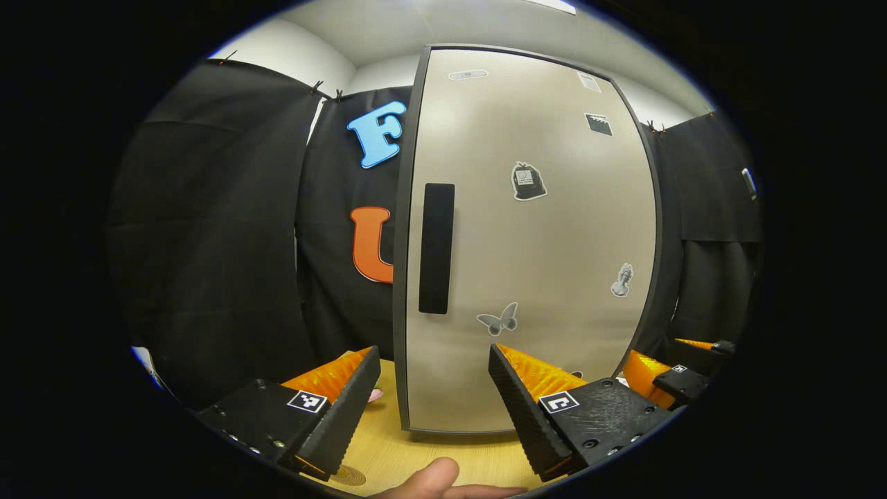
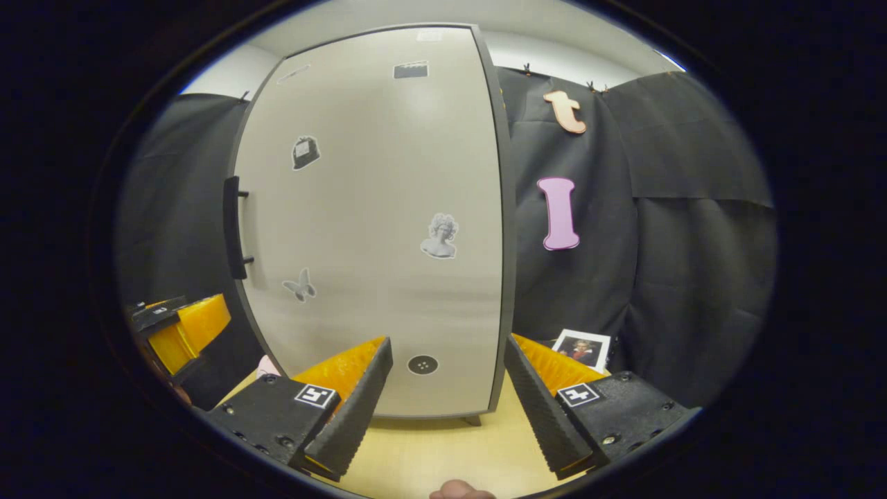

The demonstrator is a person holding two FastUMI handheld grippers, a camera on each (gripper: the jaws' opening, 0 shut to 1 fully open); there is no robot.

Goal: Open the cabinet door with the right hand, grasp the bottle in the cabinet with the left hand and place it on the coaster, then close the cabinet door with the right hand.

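Facing the tall grey cabinet door point(image 1: 527, 235) with small stickers, shut, the left gripper view has the left gripper point(image 1: 433, 388) with fingers spread wide and nothing between them, low over the pale wooden tabletop point(image 1: 450, 447). The door's long black vertical handle point(image 1: 436, 248) sits by its left edge, with bare black cloth beyond. A round woven coaster point(image 1: 348, 475) lies on the table beside the left finger. The other gripper point(image 1: 669, 378) shows at lower right.

From the right gripper view, the right gripper point(image 2: 447, 384) also gapes wide and empty, short of the door's bottom edge. The handle stands at the door's far left; open tabletop lies ahead. A small framed photo point(image 2: 582, 348) leans at the right. The bottle's place cannot be told.
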